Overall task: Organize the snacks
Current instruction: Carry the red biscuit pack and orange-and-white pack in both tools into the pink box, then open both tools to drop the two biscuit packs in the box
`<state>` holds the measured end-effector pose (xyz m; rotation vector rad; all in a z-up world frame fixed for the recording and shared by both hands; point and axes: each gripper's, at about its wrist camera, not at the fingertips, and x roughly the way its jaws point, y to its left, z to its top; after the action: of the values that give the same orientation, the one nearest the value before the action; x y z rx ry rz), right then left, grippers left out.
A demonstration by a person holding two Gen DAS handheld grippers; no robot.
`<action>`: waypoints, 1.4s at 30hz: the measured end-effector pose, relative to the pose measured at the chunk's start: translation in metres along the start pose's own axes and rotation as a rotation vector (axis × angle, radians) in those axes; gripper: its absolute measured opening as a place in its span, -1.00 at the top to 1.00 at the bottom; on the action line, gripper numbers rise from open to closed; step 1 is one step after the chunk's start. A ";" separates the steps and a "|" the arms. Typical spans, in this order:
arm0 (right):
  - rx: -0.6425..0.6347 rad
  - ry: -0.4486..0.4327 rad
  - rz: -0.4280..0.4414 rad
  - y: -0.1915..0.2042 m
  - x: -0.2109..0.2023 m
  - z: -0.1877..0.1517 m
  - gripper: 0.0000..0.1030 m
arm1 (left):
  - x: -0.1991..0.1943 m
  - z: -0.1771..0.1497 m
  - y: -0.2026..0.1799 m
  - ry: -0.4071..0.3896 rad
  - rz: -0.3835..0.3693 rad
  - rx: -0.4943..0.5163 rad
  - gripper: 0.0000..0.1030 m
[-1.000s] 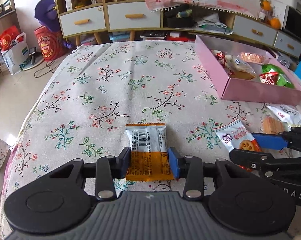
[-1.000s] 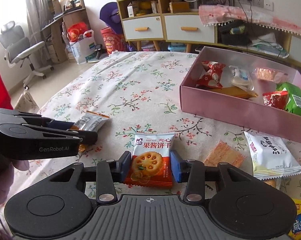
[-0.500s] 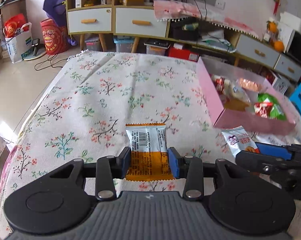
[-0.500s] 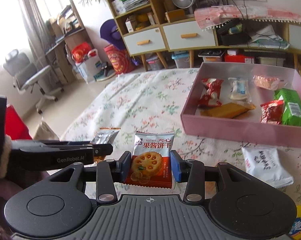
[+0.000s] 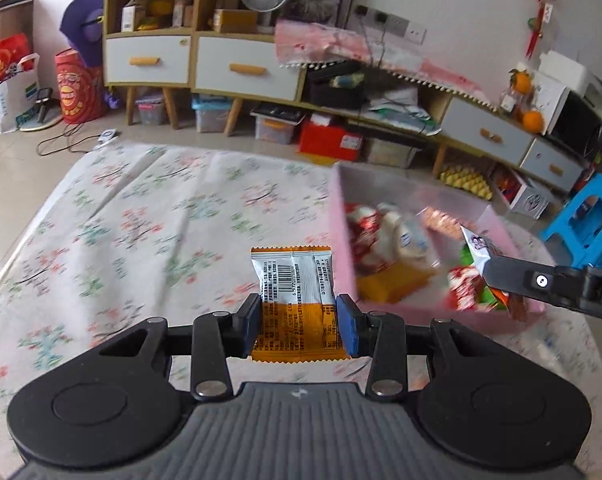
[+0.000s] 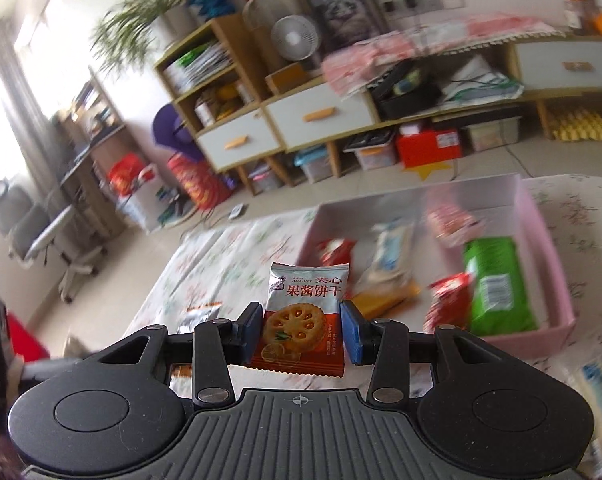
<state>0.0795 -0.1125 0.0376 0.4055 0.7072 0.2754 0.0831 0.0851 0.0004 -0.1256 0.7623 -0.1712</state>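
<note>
In the left wrist view, the left gripper (image 5: 297,326) has its jaws closed on an orange-and-silver snack packet (image 5: 293,300), barcode side up, held above the floral tablecloth (image 5: 141,232). Ahead and to the right lies the pink box (image 5: 381,312) with several snacks inside (blurred, so the kinds are hard to tell). At the right edge the right gripper (image 5: 497,276) reaches in over the box's near part, a red-and-white packet pinched at its tip. In the right wrist view, the right gripper (image 6: 301,330) is clamped on a jam biscuit packet (image 6: 303,320), printed face up, held short of the pink box (image 6: 557,280), which contains a green packet (image 6: 497,284) and red ones. The other silver packet's edge (image 6: 199,316) shows at lower left.
</note>
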 end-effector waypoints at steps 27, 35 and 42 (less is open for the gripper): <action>0.161 0.072 -0.072 -0.078 0.044 0.006 0.20 | 0.055 0.003 -0.062 -0.011 -0.042 0.042 0.27; 0.184 0.076 -0.073 -0.081 0.043 0.006 0.01 | 0.052 0.001 -0.066 -0.020 -0.020 0.071 -0.03; 0.198 0.074 -0.074 -0.081 0.040 0.007 -0.14 | 0.049 0.001 -0.066 -0.011 -0.017 0.083 -0.21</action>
<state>0.1222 -0.1707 -0.0169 0.5583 0.8232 0.1514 0.1114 0.0107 -0.0204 -0.0545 0.7421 -0.2182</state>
